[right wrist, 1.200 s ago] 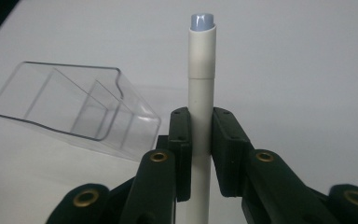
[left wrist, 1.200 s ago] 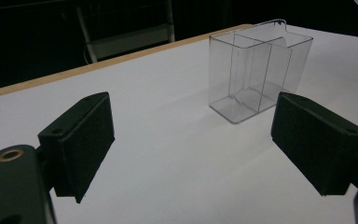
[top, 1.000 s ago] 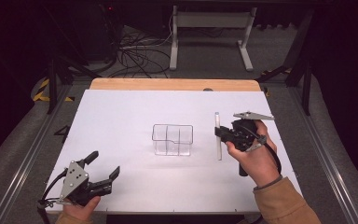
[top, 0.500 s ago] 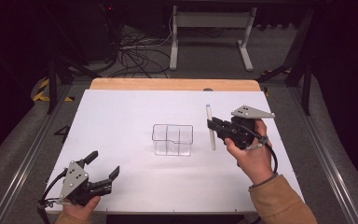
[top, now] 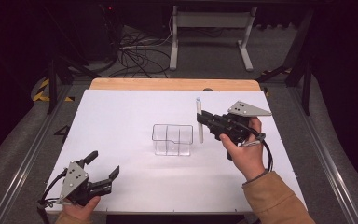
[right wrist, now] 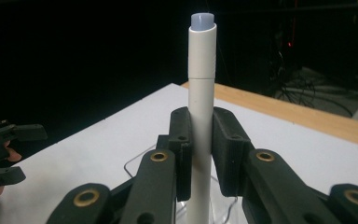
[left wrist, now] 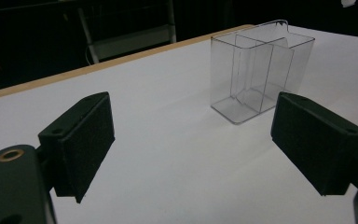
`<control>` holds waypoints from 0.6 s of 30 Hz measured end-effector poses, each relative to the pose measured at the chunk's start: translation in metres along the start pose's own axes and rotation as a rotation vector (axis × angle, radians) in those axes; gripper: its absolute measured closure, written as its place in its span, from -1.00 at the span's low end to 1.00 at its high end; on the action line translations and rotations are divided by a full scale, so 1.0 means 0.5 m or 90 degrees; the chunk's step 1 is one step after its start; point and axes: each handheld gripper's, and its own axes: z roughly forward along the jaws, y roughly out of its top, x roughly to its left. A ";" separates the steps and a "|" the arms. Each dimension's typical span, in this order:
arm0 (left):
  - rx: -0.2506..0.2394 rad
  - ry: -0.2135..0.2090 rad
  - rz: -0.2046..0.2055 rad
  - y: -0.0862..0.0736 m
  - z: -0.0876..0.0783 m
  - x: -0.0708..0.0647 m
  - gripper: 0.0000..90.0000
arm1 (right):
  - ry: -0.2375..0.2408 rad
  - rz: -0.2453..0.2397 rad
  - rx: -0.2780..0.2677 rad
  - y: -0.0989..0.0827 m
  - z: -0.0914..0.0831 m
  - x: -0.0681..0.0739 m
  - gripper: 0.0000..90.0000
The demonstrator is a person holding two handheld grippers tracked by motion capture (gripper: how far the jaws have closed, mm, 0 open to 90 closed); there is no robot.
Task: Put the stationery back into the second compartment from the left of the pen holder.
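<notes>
A white marker (top: 198,120) with a pale blue end stands upright, clamped between the jaws of my right gripper (top: 202,121); in the right gripper view the marker (right wrist: 201,98) rises straight up between the two pads (right wrist: 224,140). It hangs just right of a clear plastic box (top: 171,139) with inner dividers at the middle of the white table. The box's rim (right wrist: 135,163) peeks out below the jaws. My left gripper (top: 103,168) rests open near the table's front left corner, nothing between its pads (left wrist: 81,140), with the clear box (left wrist: 258,70) ahead of it.
The white board (top: 130,112) lies on a wooden tabletop (top: 168,84). Beyond the far edge are a dark floor, cables (top: 135,51) and a metal stand (top: 209,28). A metal rail (top: 21,163) runs along the left side.
My right gripper has carried the marker up and leftward, from the table surface right of the box to a raised spot close beside the box's right edge. The left gripper has stayed put.
</notes>
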 end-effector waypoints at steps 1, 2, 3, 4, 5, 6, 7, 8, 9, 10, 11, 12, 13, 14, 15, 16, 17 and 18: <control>0.000 0.000 0.000 0.000 0.000 0.000 -0.69 | 0.003 -0.006 -0.005 0.000 0.004 0.000 0.76; 0.000 0.000 -0.001 0.000 0.000 0.000 -0.69 | 0.005 -0.010 -0.009 -0.001 0.007 0.001 0.76; 0.000 0.000 0.000 0.000 -0.001 0.000 -0.69 | 0.009 -0.019 -0.016 -0.001 0.011 0.001 0.76; 0.000 0.000 0.000 0.000 0.000 0.000 -0.69 | 0.011 -0.027 -0.026 -0.001 0.015 0.001 0.76; 0.000 0.000 0.000 0.000 0.000 0.000 -0.69 | 0.014 -0.034 -0.031 -0.001 0.019 0.001 0.76; 0.000 0.000 0.000 0.000 0.000 0.000 -0.69 | 0.019 -0.036 -0.036 -0.002 0.023 0.002 0.76; 0.000 0.000 0.000 0.000 0.000 0.000 -0.69 | 0.021 -0.038 -0.040 -0.002 0.027 0.002 0.76; 0.001 0.000 0.000 0.000 0.000 0.000 -0.69 | 0.022 -0.039 -0.042 -0.002 0.029 0.002 0.76; 0.000 0.000 0.000 0.000 0.000 0.000 -0.69 | 0.022 -0.043 -0.048 -0.003 0.034 0.003 0.76; 0.001 -0.001 0.000 0.000 0.000 0.000 -0.69 | 0.021 -0.048 -0.049 -0.003 0.038 0.004 0.76; 0.001 -0.001 0.000 0.000 0.000 0.001 -0.69 | 0.022 -0.049 -0.051 -0.004 0.041 0.005 0.76; 0.001 0.000 -0.001 0.000 0.000 0.001 -0.69 | 0.023 -0.052 -0.053 -0.004 0.044 0.006 0.76; 0.000 -0.001 -0.001 0.000 0.000 0.001 -0.69 | 0.023 -0.055 -0.055 -0.005 0.048 0.007 0.76; 0.000 -0.001 -0.002 0.000 0.000 0.001 -0.69 | 0.023 -0.058 -0.057 -0.006 0.051 0.008 0.76; 0.000 -0.001 -0.001 0.000 0.000 0.001 -0.69 | 0.023 -0.061 -0.061 -0.006 0.054 0.010 0.76; 0.000 -0.001 0.000 0.000 0.000 0.001 -0.69 | 0.023 -0.061 -0.064 -0.006 0.057 0.011 0.76; 0.000 -0.001 -0.001 0.000 0.000 0.001 -0.69 | 0.024 -0.058 -0.067 -0.007 0.060 0.012 0.76; 0.000 -0.001 -0.001 0.000 0.000 0.001 -0.69 | 0.024 -0.054 -0.067 -0.007 0.063 0.013 0.76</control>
